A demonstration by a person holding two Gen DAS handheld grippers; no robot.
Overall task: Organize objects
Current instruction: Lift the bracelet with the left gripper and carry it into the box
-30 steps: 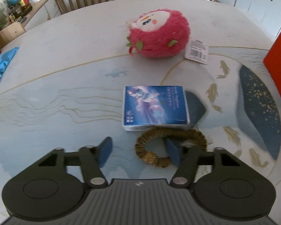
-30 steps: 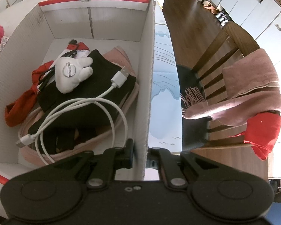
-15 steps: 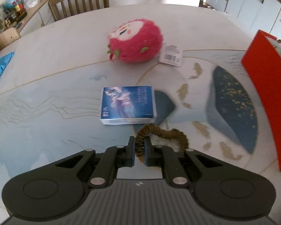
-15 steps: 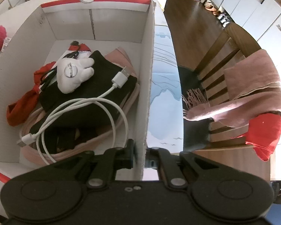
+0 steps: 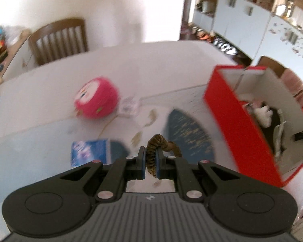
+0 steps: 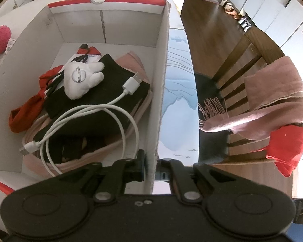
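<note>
Two claws are at work, each clamped on something. The left claw (image 5: 150, 164) is pinched tight on a brown coiled fabric hair tie (image 5: 161, 147), its loop hanging free ahead of the fingertips and clear of the pale patterned counter (image 5: 50, 92). The right claw (image 6: 151, 169) is closed on the near side wall of the red-and-white cardboard box (image 6: 160, 92), steadying it. From the left claw, that box stands ahead and to the right with its open top in view; a fluffy pink round plush toy (image 5: 96, 100) lies ahead to the left, and a small blue printed packet (image 5: 89, 154) sits just left of the fingertips. The step in hand looks like carrying the tie to the box. Doing it well likely means crossing above the red wall, centring over the white charging cable (image 6: 86, 117) and black cloth pouch (image 6: 103, 92) inside, and releasing only there, while the right claw holds the wall firm.
</note>
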